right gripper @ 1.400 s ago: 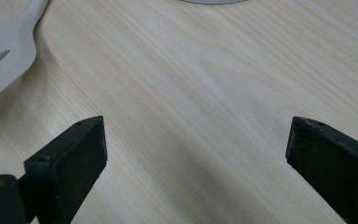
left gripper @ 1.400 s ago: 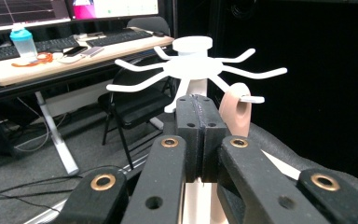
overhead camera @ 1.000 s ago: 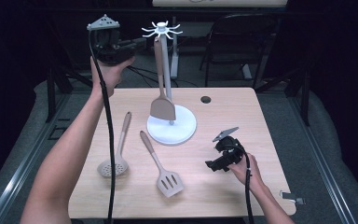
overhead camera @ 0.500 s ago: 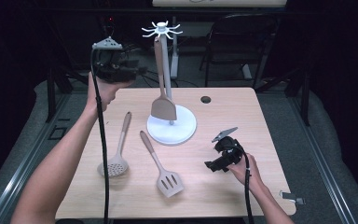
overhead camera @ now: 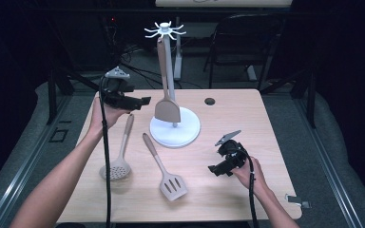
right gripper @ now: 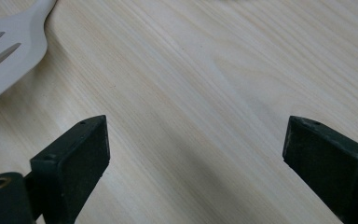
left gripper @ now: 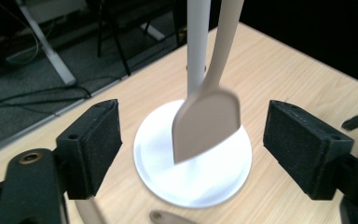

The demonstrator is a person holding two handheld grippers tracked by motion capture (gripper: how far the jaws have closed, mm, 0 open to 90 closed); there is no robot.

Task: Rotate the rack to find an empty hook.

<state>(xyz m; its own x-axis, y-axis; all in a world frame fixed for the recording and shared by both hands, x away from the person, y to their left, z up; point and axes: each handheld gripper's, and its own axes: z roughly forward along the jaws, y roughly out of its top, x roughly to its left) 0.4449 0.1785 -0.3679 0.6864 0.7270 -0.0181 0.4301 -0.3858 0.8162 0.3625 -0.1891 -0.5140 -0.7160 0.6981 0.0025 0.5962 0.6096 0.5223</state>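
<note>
The wooden surface [overhead camera: 228, 118] is seen across the frame's middle, with a white utensil stand [overhead camera: 175, 127] at its centre. A solid turner [overhead camera: 167, 110] is hung from the stand's top hooks, its blade just above the base. A slotted turner [overhead camera: 173, 186] and a skimmer [overhead camera: 116, 168] are laid lower left. The left tongs [overhead camera: 145, 100], whose jaws have just been opening, are held wide and empty beside the hung turner. The right tongs [overhead camera: 215, 170] are held wide open, empty, lower right. The hung turner could be knocked off if brushed.

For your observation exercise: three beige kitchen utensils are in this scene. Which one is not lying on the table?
The solid spatula: it hangs from the white stand, while the skimmer and the slotted spatula lie flat on the table.
</note>
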